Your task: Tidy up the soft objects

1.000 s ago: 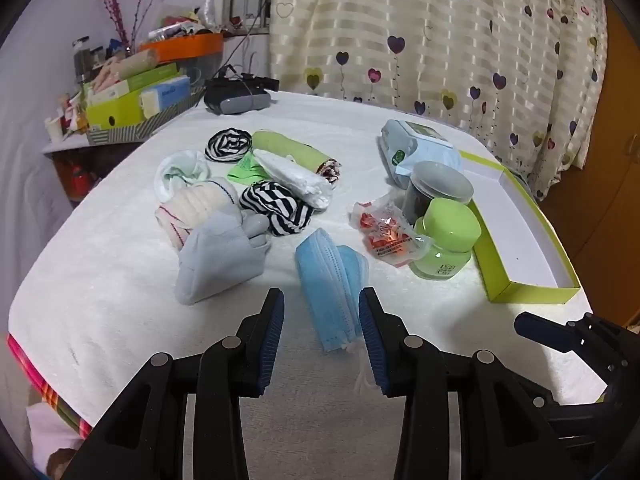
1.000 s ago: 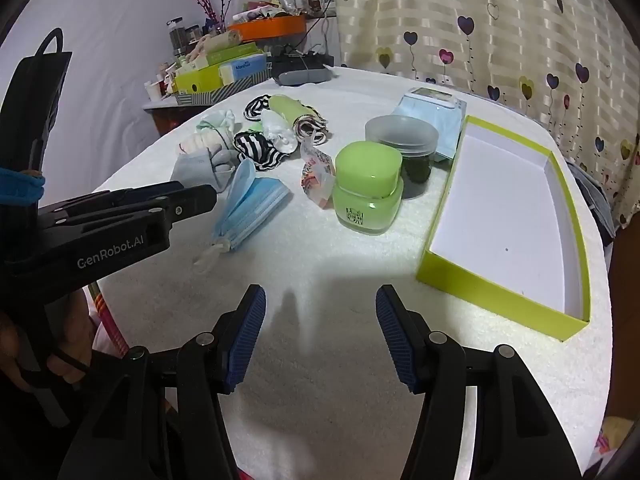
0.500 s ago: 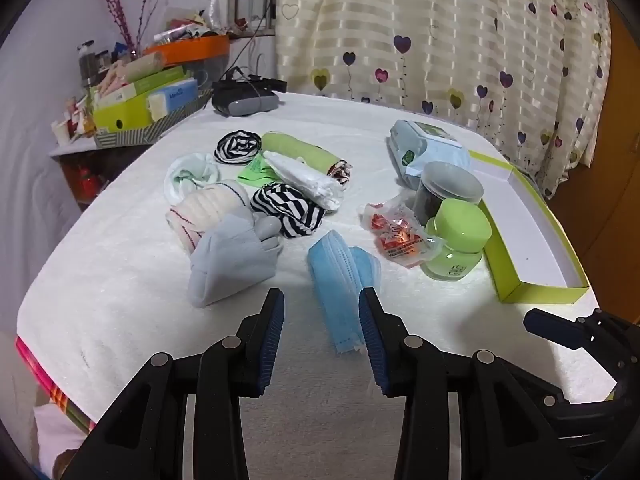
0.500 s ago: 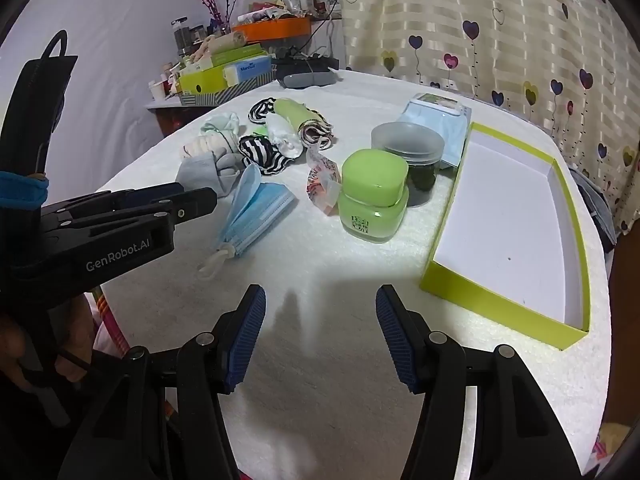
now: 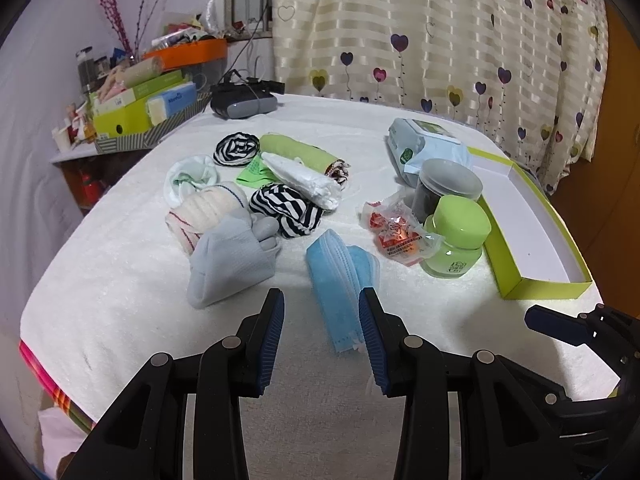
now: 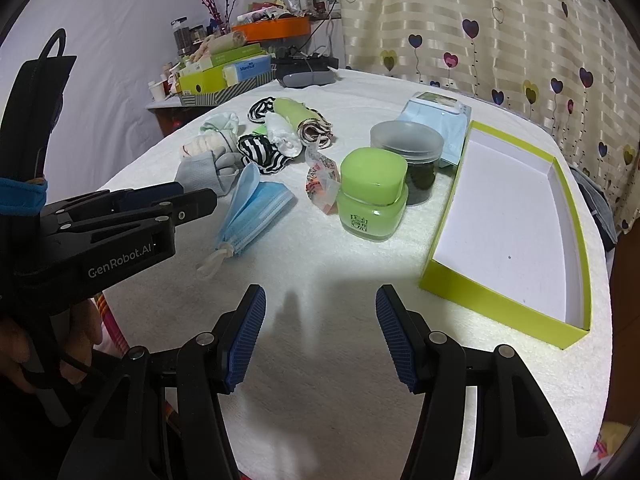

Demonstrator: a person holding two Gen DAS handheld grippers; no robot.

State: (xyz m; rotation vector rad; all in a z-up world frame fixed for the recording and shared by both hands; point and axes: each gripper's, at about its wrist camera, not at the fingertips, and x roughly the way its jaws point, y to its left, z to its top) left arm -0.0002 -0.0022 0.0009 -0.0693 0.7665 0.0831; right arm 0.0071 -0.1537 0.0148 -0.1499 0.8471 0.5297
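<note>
While both grippers hang open and empty, the left gripper (image 5: 321, 332) frames the blue face mask (image 5: 340, 280) at lower centre of its view; light, limp and thin, it looks best pinched across its folded pleats, not the ear loop (image 6: 214, 261), while the right gripper (image 6: 320, 330) waits above bare cloth

- A cream striped curtain (image 5: 460, 40) dotted with hearts fills the backdrop from 12 to 2 o'clock.
- A plain pale wall (image 5: 36, 60) stands at 10 o'clock, behind a side shelf (image 5: 132, 120) piled with boxes and an orange tray (image 5: 188, 50).
- Pink-budded branches (image 5: 116, 20) rise at 11 o'clock.
- A white towelling cloth (image 5: 120, 280) covers the table.
- A brown wooden panel (image 5: 622, 100) stands at 3 o'clock.
</note>
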